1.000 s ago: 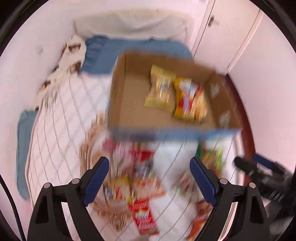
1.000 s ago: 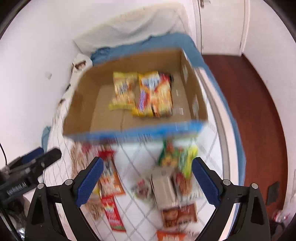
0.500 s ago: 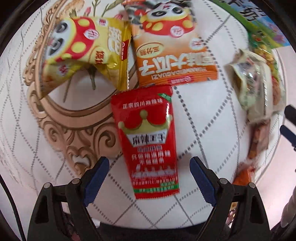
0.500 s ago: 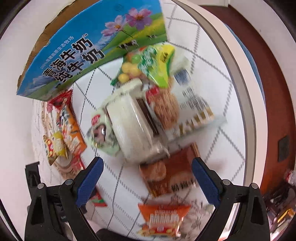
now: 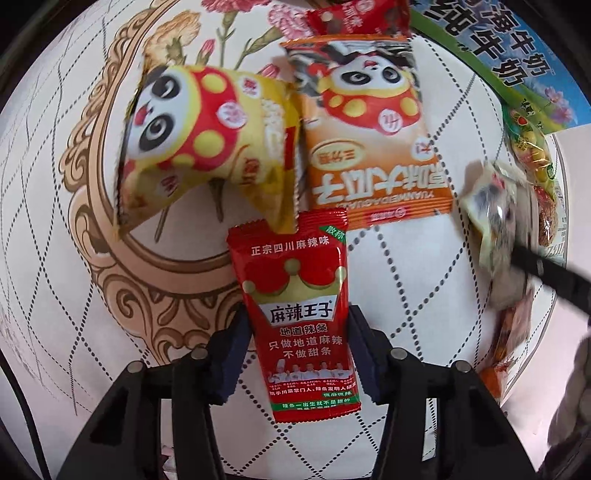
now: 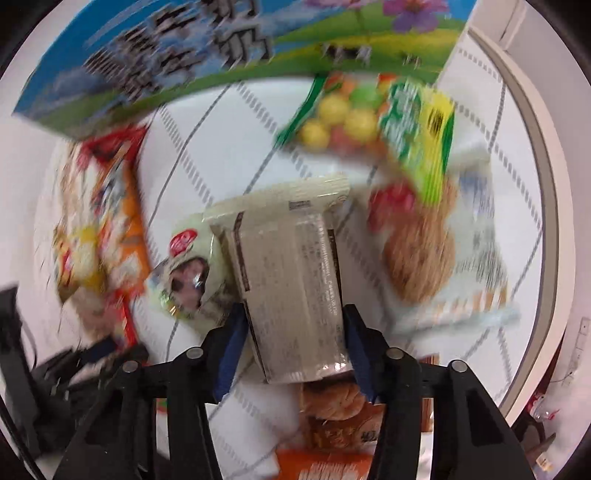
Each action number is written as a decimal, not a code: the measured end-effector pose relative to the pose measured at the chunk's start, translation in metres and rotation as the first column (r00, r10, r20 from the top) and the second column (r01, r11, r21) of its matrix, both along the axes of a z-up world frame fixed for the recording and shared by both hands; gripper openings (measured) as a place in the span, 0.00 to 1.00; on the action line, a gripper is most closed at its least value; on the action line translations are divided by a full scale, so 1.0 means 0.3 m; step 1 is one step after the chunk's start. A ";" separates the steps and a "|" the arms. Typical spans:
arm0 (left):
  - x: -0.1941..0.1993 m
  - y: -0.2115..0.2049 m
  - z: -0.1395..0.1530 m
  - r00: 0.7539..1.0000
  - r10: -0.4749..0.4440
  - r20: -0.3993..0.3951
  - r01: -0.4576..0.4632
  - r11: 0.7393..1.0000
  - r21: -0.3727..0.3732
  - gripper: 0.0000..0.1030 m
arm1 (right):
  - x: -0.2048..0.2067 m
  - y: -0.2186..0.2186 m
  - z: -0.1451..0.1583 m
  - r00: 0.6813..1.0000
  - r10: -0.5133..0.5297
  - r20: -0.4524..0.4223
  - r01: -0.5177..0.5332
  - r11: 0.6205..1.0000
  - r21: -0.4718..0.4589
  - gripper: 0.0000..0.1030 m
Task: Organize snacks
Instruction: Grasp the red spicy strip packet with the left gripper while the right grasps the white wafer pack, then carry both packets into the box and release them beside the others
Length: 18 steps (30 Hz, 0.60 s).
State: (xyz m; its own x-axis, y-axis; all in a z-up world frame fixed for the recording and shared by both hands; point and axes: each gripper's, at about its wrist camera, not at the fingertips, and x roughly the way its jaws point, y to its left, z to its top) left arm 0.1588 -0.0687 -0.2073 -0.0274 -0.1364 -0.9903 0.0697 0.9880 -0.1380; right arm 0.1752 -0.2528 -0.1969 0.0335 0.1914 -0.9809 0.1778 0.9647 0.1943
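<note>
**Inspector:** Snacks: report position, left side first.

**Me:** A red spicy-strip sachet [image 5: 297,314] sits low centre in the left wrist view, upright in frame, between the fingers of my left gripper [image 5: 298,350]. Both blue pads [image 5: 231,354] press against its edges; the jaws are clamped on it. Its top corner lies under the yellow panda packet [image 5: 207,147], upper left of centre. An orange panda packet [image 5: 369,129] lies just beside that one, upper centre, on the white quilted cover [image 5: 406,277]. A red wrapper [image 5: 354,14] shows at the top edge.

**Inspector:** Right side?

**Me:** My right gripper [image 6: 293,347] has its jaws closed on a pale clear-wrapped pack [image 6: 291,266], centre of the right wrist view, with printed text facing me. The frame is blurred, so finer detail is lost. A small greenish packet [image 6: 184,273] touches that pack at its left. A green-and-yellow candy bag [image 6: 388,125] sits upper right, overlapping a biscuit pack [image 6: 436,251] at the right. A brown pastry packet [image 6: 332,410] shows bottom centre, behind the gripper.

**Inspector:** The box?

**Me:** The blue milk carton box [image 6: 177,51] spans the upper left of the right view; its printed side also shows at the upper right corner of the left view. Whether it rests on the cover, I cannot tell.
</note>
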 end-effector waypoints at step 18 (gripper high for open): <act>0.083 0.076 -0.058 1.000 0.004 -0.015 -0.005 1.000 -0.016 0.46 | -0.064 0.023 -0.087 0.995 0.010 -0.099 -0.008 1.000 0.024 0.60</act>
